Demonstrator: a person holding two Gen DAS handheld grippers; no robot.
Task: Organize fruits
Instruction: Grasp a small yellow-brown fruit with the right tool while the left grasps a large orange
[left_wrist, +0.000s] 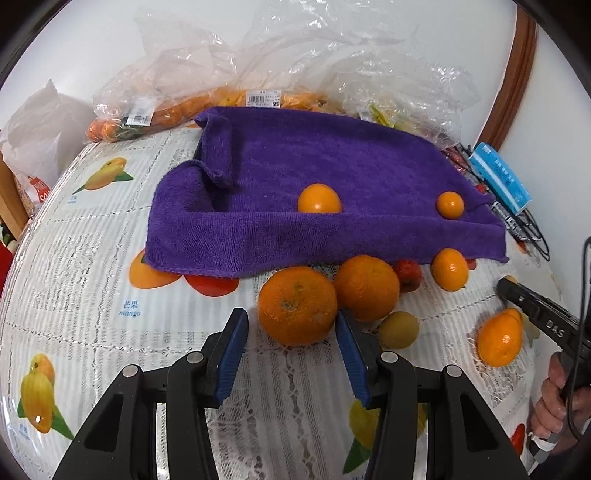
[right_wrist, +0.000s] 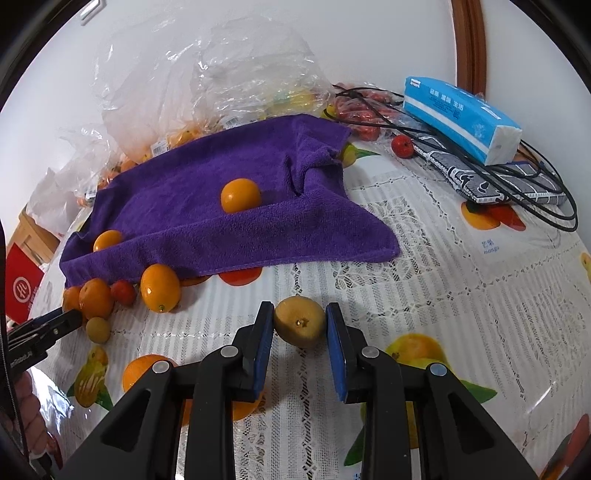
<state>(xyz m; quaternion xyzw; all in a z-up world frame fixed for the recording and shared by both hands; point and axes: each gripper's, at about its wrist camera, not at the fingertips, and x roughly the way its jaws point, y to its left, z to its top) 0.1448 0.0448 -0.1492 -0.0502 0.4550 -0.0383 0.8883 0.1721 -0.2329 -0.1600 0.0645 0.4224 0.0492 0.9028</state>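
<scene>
A purple towel (left_wrist: 314, 184) lies on the table with two small oranges (left_wrist: 319, 199) on it; it also shows in the right wrist view (right_wrist: 207, 206). Two large oranges (left_wrist: 297, 304) sit in front of the towel. My left gripper (left_wrist: 291, 328) is open around the nearer large orange, its right pad close to the peel. My right gripper (right_wrist: 300, 325) is shut on a yellow-brown loquat (right_wrist: 300, 322) resting at the table. A kumquat (right_wrist: 160, 282), a small red fruit (right_wrist: 123, 291) and another loquat (right_wrist: 98, 329) lie near the towel's edge.
Clear plastic bags of fruit (left_wrist: 207, 99) stand behind the towel. A blue tissue pack (right_wrist: 461, 118), black cables (right_wrist: 546, 206) and a patterned pouch (right_wrist: 491, 181) lie at the right back. The fruit-print tablecloth (right_wrist: 461, 314) covers the table.
</scene>
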